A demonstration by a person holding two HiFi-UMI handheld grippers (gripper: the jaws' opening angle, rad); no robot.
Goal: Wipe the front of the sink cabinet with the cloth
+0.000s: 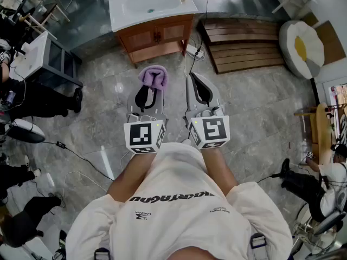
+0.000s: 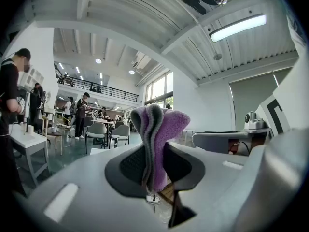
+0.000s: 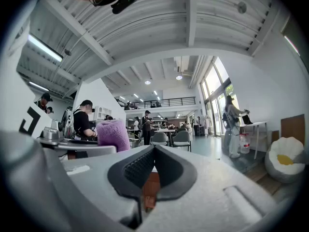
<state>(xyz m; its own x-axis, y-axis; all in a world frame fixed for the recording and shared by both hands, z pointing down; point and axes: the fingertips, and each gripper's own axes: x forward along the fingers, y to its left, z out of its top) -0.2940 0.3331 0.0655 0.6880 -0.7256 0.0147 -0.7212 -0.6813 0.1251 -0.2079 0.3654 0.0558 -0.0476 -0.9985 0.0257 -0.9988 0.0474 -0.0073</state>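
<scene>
Purple cloth (image 1: 153, 77) pinched upright in the left gripper (image 1: 149, 93), jaws clamped on its folds. Right gripper (image 1: 197, 88) just beside it, jaws pressed together, empty. Both are over the grey stone floor (image 1: 244, 107), well apart from the wooden sink cabinet (image 1: 157, 37) ahead. Cloth not touching the cabinet front.

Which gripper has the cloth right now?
The left gripper: its jaws are shut on the purple cloth. The right gripper has its jaws shut with nothing between them.
</scene>
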